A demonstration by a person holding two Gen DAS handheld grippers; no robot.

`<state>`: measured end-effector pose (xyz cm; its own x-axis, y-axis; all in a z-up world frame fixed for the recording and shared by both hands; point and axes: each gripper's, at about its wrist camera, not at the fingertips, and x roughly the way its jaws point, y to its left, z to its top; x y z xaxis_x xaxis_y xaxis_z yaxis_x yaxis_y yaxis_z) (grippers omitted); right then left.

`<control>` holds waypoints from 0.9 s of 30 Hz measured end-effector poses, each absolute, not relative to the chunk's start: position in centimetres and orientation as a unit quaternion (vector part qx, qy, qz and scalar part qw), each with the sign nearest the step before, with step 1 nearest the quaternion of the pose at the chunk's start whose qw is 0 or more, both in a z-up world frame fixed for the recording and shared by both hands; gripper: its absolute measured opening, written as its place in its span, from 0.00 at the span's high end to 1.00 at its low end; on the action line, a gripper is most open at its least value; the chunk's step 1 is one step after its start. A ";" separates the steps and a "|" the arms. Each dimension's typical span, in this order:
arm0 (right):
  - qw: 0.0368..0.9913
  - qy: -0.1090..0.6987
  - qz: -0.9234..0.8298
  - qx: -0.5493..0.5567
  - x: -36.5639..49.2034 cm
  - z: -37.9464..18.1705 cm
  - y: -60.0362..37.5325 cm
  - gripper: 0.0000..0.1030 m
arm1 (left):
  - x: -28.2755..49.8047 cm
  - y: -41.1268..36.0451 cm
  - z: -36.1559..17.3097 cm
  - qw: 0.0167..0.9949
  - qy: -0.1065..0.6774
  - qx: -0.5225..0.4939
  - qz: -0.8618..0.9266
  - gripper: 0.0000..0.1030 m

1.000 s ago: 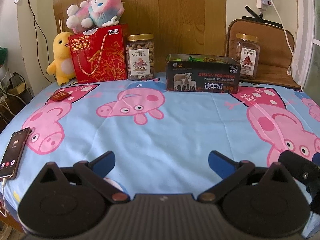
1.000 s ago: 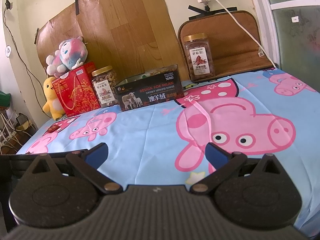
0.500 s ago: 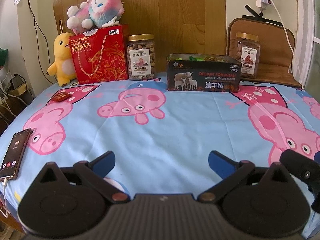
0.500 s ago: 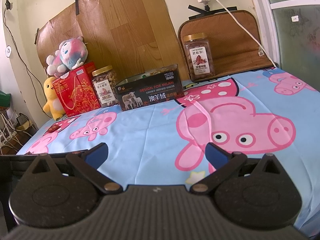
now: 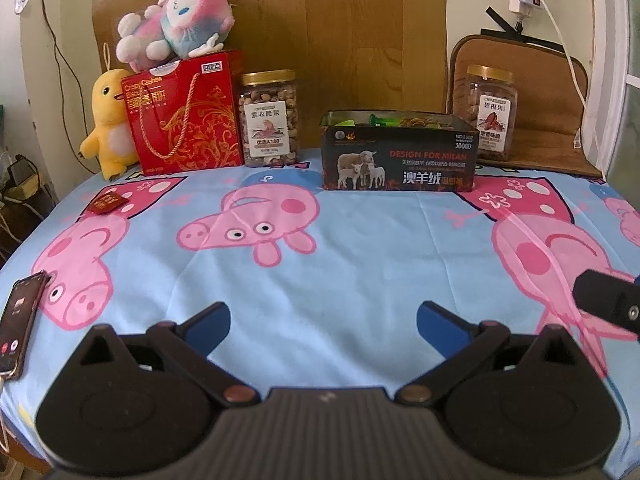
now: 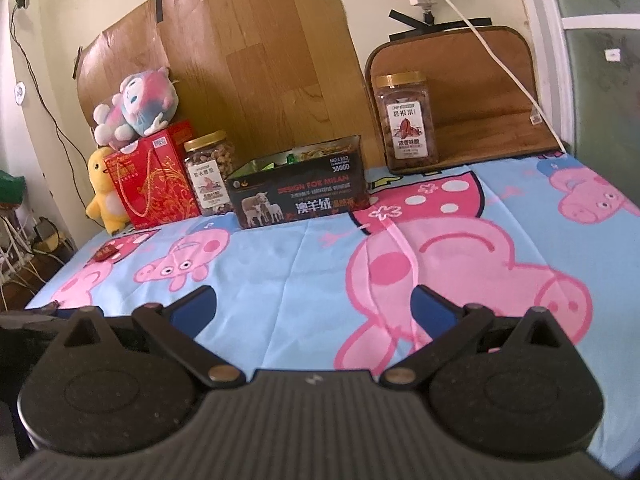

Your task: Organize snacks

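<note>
A dark open box (image 5: pixel 400 158) with sheep on its side holds several snacks and stands at the back of the table; it also shows in the right wrist view (image 6: pixel 300 196). A small red snack packet (image 5: pixel 107 202) lies at the far left, also in the right wrist view (image 6: pixel 107 253). A nut jar (image 5: pixel 269 118) stands left of the box and a second jar (image 5: pixel 491 112) to its right. My left gripper (image 5: pixel 323 322) is open and empty, low over the near table. My right gripper (image 6: pixel 314 306) is open and empty too.
A red gift bag (image 5: pixel 184 114) with a plush toy (image 5: pixel 176 28) on top and a yellow plush duck (image 5: pixel 108 124) stand at the back left. A phone (image 5: pixel 18 320) lies at the near left edge. The pig-print cloth (image 5: pixel 360 248) covers the table.
The left wrist view has shifted slightly, as if the left gripper eased forward a little. The right gripper has barely moved. Both stay open.
</note>
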<state>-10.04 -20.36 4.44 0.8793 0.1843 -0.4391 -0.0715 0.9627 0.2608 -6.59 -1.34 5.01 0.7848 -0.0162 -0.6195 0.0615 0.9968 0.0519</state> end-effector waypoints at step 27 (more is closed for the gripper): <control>0.951 0.278 0.091 0.097 0.3 3.8 -20.6 0.00 | 3.6 -2.5 4.3 0.935 0.353 0.041 -0.011 0.00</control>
